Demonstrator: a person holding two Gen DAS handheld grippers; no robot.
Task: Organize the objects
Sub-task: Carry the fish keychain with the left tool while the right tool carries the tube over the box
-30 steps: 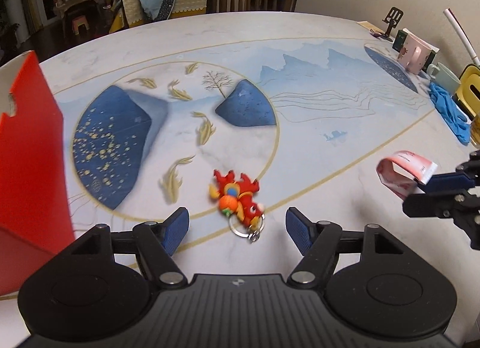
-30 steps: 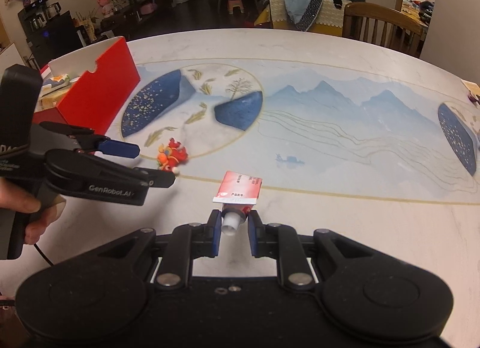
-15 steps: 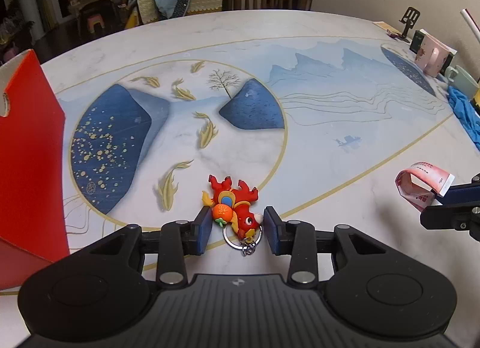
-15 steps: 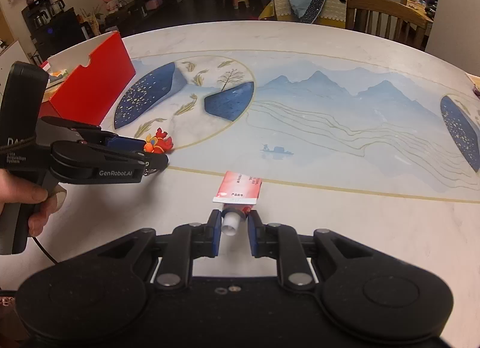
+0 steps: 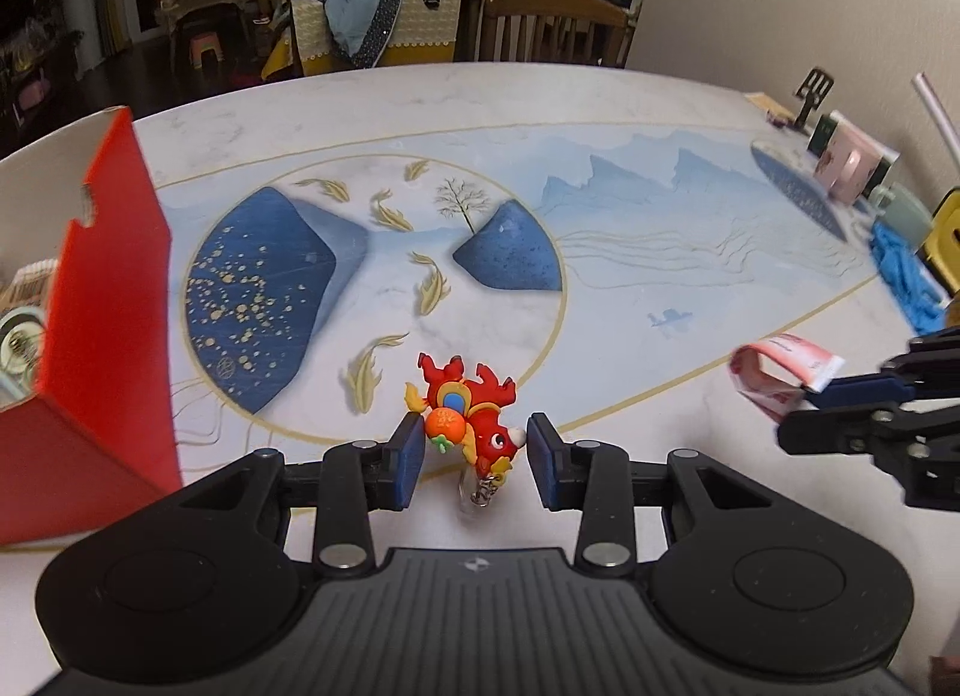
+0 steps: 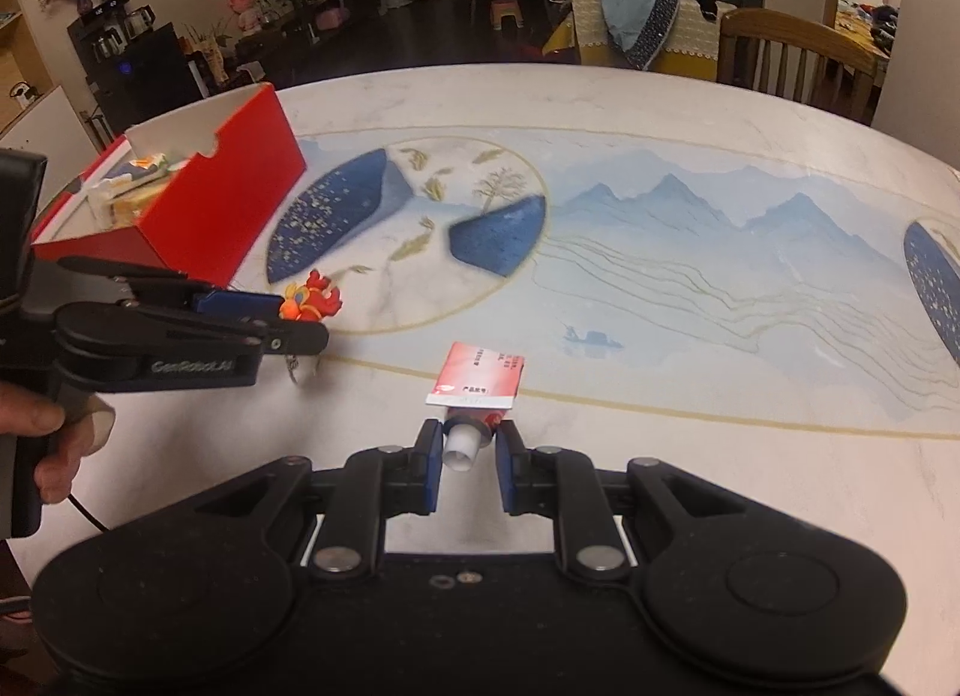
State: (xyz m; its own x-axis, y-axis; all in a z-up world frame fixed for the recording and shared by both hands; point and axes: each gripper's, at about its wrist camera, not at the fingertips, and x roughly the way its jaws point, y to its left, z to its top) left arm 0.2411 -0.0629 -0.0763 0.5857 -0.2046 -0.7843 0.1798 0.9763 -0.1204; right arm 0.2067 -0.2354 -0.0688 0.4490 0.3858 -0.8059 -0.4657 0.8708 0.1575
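1. Fish keychain (image 5: 471, 423) sits pinched in left gripper (image 5: 470, 459), just off the table (image 5: 600, 120) near the red box (image 5: 108, 300). Grip is on the fat body only, so it could squirm out.
2. Key ring (image 5: 480, 495) dangles below — may snag the box wall on the way in.
3. Right gripper (image 6: 470, 468) is clamped on the tube (image 6: 477, 387) at the cap end; rest hangs fwd — could pivot or slip.
4. Both grippers are close, so a clash is poss if they head for the box together.
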